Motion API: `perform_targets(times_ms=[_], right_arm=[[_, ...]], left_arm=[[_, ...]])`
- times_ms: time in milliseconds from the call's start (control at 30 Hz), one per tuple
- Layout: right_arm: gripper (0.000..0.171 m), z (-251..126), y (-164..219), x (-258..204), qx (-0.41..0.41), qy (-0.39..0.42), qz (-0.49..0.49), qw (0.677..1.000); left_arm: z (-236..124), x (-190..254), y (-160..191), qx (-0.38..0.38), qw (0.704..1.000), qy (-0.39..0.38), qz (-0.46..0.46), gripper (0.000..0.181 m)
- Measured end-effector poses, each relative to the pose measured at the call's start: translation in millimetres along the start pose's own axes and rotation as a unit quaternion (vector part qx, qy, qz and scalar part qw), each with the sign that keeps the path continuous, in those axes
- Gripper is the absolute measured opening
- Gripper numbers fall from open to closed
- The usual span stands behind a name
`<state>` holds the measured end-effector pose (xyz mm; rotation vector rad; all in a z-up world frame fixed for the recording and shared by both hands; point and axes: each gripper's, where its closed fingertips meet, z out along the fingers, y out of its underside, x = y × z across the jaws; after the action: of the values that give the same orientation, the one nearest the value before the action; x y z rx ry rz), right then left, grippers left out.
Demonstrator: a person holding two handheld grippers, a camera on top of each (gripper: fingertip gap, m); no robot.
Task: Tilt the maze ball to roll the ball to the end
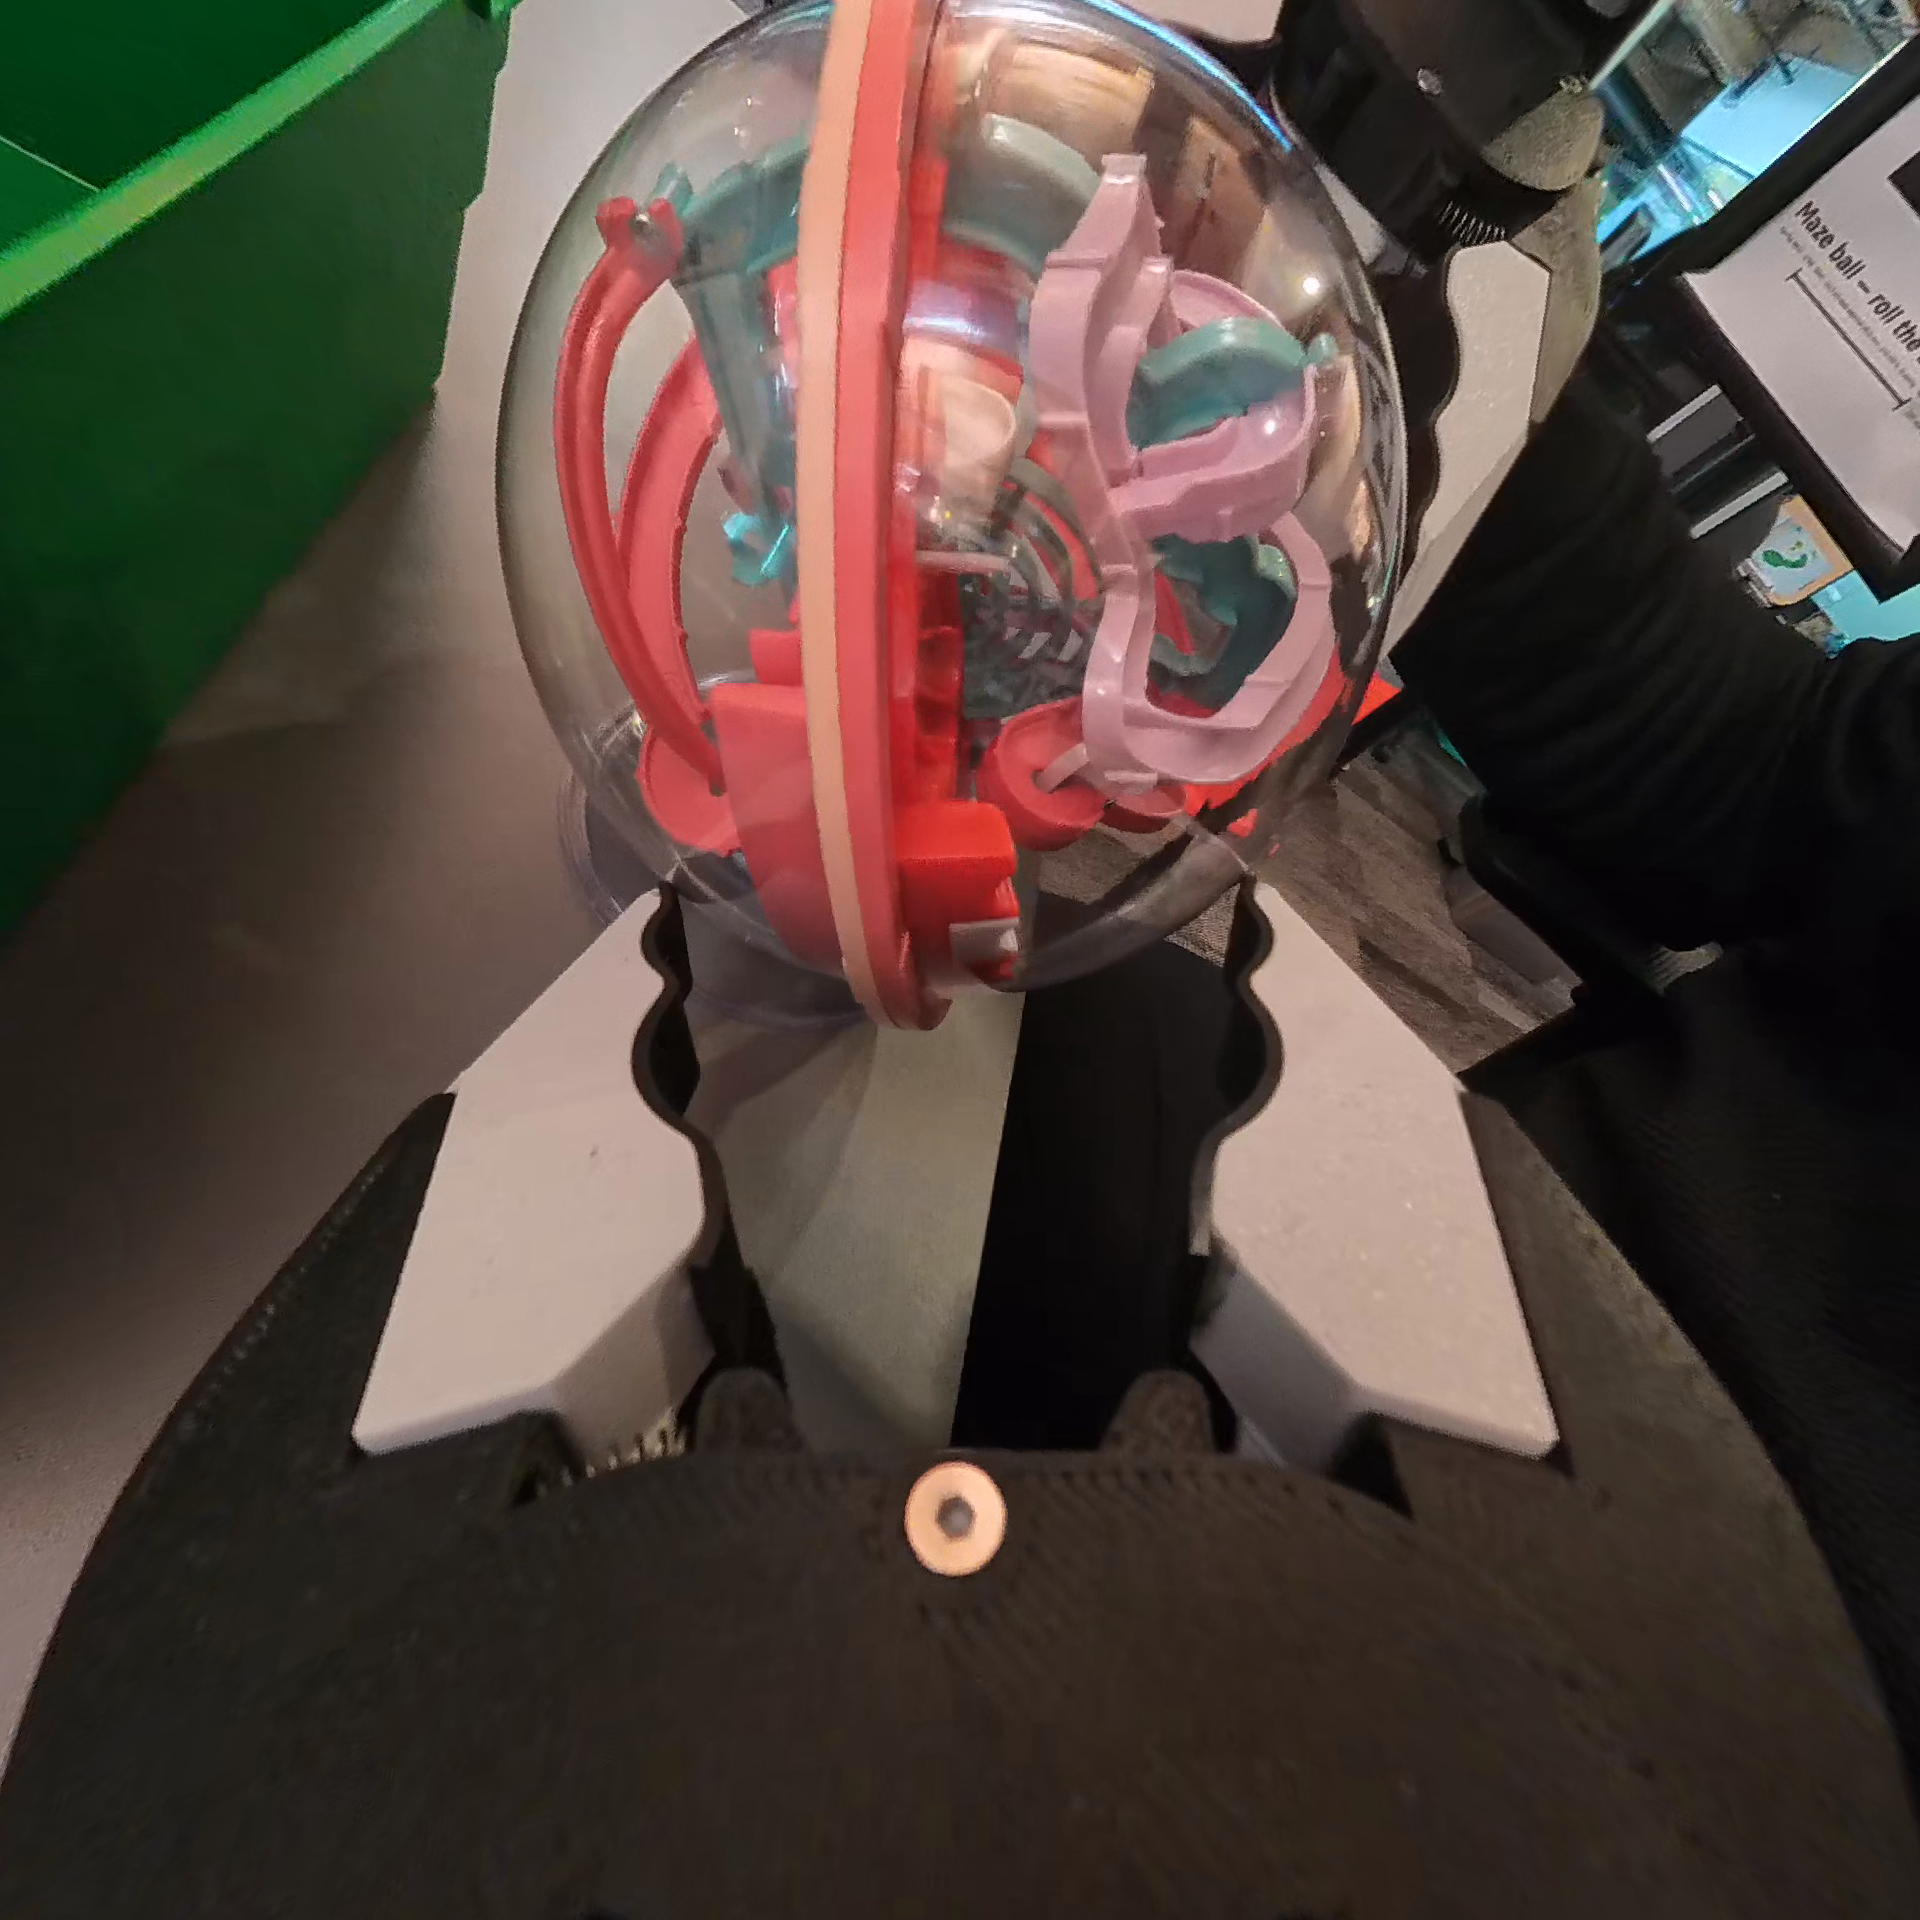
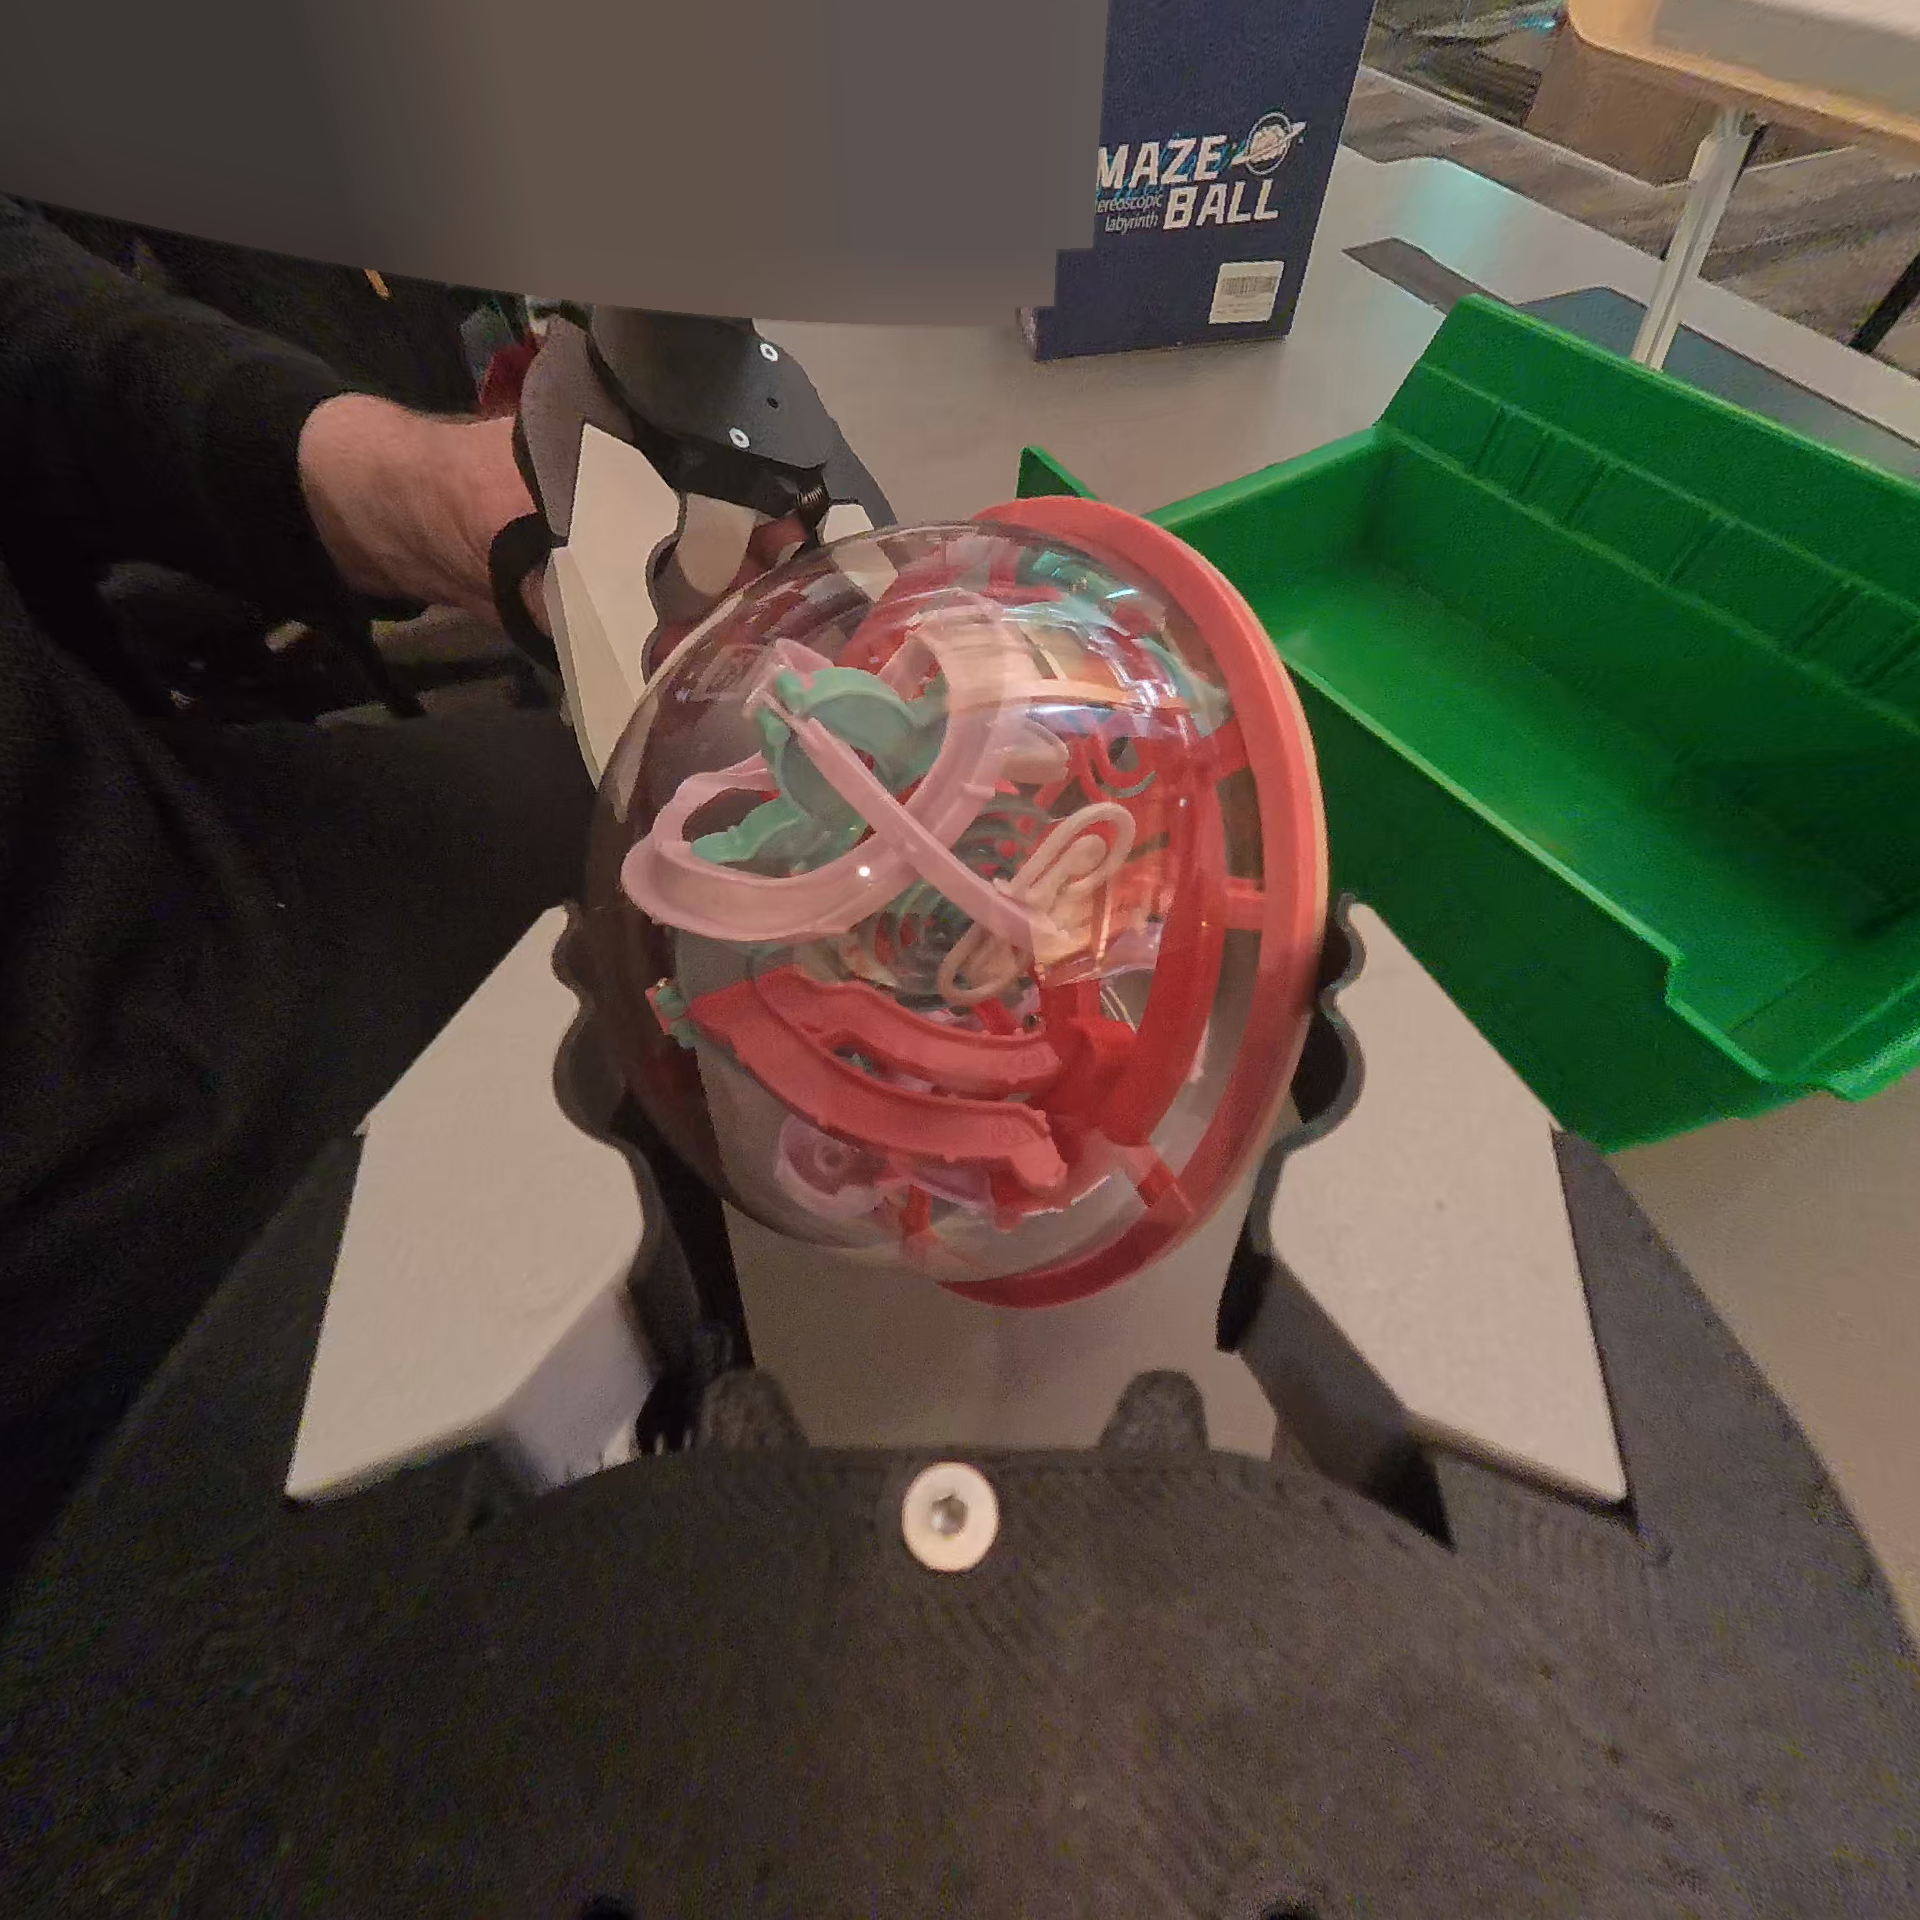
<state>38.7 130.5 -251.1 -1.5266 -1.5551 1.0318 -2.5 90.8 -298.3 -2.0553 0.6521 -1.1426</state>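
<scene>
The maze ball [image 1: 935, 499] is a clear sphere with a red equator ring and red, pink and teal tracks inside. It is held in the air between both grippers. My left gripper [image 1: 956, 914] is shut on its lower part, the ring standing upright. My right gripper [image 2: 951, 977] is shut on it from the opposite side, with the ring [image 2: 1278, 831] tilted to the right. A small steel ball [image 1: 654, 216] sits at the top of a red rail on the upper left. The other gripper's fingers [image 2: 686, 561] touch the far side of the maze ball [image 2: 935, 894].
A green plastic bin [image 1: 208, 416] stands on the light table [image 1: 260, 1039], close to the maze ball; it also shows in the right wrist view [image 2: 1558, 779]. A blue box [image 2: 1195, 177] stands farther back. A person's hand [image 2: 416, 509] and dark sleeve [image 1: 1662, 675] are close by.
</scene>
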Motion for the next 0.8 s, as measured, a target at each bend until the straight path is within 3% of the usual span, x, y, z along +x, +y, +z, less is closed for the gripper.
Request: perform_targets(times_ms=[400, 667, 800], right_arm=[[0.132, -8, 8, 10, 0.027, -0.044, 0.136, 0.989], [0.132, -12, 14, 21, 0.028, -0.084, 0.314, 0.945], [0.134, -14, 15, 22, 0.024, -0.074, 0.306, 0.949]], left_arm=[[-1, 5, -4, 0.003, 1.000, -0.013, 0.018, 0.094], [-2, 11, -7, 0.010, 1.000, 0.010, 0.003, 0.091], [-2, 12, -8, 0.011, 1.000, 0.015, 0.004, 0.090]])
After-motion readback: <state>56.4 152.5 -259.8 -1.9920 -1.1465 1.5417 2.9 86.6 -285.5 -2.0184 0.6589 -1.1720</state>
